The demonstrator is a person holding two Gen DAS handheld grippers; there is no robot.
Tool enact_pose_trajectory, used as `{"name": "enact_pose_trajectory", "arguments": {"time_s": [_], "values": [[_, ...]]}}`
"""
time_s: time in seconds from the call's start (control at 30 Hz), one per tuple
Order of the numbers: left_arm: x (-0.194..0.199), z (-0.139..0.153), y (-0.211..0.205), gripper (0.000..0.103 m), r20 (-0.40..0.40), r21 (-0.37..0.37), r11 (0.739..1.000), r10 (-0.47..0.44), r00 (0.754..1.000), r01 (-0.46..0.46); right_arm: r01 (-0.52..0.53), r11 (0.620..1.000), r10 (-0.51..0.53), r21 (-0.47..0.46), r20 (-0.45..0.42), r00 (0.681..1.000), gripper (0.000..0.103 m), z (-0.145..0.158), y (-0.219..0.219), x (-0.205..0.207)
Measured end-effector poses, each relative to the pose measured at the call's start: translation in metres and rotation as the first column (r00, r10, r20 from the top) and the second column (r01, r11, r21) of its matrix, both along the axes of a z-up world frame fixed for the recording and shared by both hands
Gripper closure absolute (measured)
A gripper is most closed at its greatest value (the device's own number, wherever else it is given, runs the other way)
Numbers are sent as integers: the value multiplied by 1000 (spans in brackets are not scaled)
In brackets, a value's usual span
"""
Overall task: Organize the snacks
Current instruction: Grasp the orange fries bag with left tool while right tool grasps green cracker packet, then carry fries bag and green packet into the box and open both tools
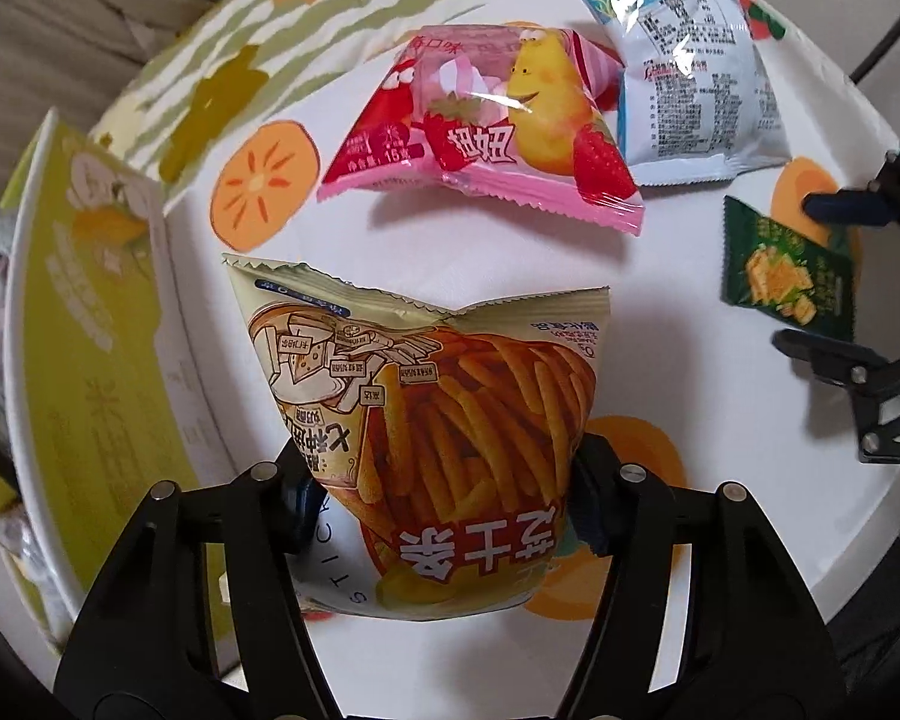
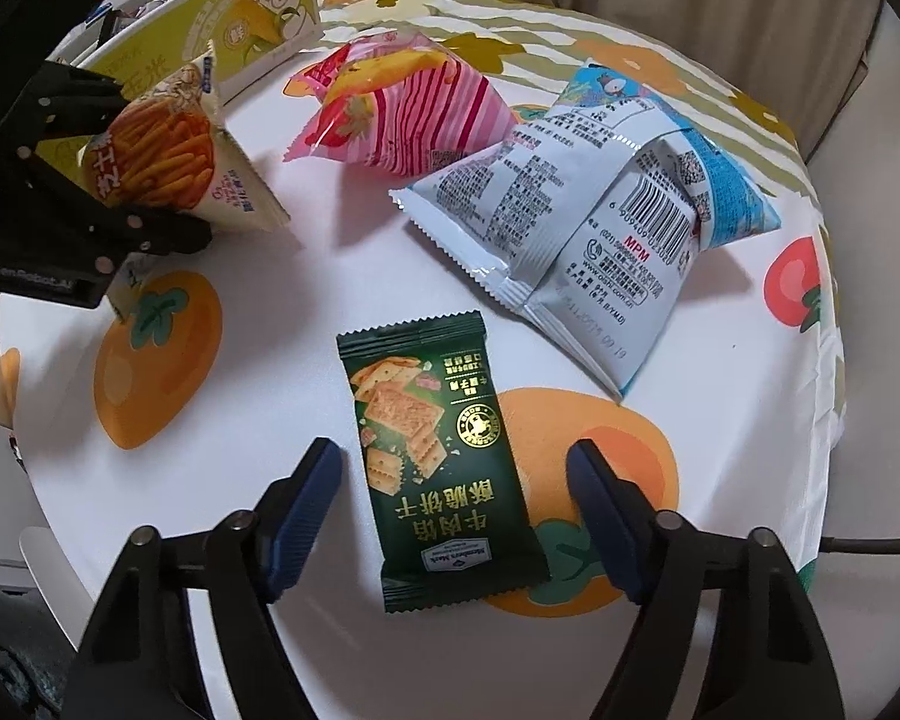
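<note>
Right wrist view is showing the right gripper (image 2: pixel 450 516) standing spread around the green cracker packet (image 2: pixel 435 468), pads apart from it, its length lying along the fingers.

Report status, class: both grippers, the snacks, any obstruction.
Left gripper shut on cheese-stick bag. Right gripper open, straddling green cracker packet. Nothing in the way.

We see a round table (image 2: pixel 306 276) under a fruit-printed cloth carrying a green cracker packet (image 2: pixel 438 468) at six o'clock, a blue-white bag (image 2: pixel 588 222) at two, a pink bag (image 2: pixel 402 114) at twelve and a yellow-green box (image 2: pixel 252 18) at eleven.
</note>
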State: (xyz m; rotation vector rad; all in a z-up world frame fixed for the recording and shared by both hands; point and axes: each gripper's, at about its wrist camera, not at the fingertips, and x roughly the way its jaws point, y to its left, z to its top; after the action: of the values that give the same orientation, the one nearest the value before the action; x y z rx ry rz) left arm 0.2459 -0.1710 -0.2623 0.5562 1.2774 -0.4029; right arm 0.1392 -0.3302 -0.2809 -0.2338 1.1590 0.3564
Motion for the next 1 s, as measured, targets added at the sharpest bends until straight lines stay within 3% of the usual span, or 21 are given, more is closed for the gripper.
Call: {"name": "enact_pose_trajectory", "arguments": {"time_s": [0.2, 0.47, 0.67, 0.87, 1.0], "values": [[-8, 3, -1, 44, -24, -54, 998, 34, 999, -35, -36, 999, 36, -4, 22, 999, 59, 4, 8, -4], [-17, 6, -7, 44, -28, -80, 995, 51, 998, -53, -34, 999, 33, 17, 44, 998, 61, 11, 8, -9], [-29, 24, -9, 44, -14, -115, 991, 73, 997, -75, -22, 999, 21, 27, 48, 999, 61, 21, 6, -12], [-32, 65, -2, 44, 19, -195, 975, 113, 993, -108, -5, 999, 1, 49, 74, 997, 61, 54, 6, -19], [-34, 107, 12, 44, 74, -260, 956, 156, 985, -132, 8, 999, -14, 52, 117, 993, 61, 88, 11, -19]]}}
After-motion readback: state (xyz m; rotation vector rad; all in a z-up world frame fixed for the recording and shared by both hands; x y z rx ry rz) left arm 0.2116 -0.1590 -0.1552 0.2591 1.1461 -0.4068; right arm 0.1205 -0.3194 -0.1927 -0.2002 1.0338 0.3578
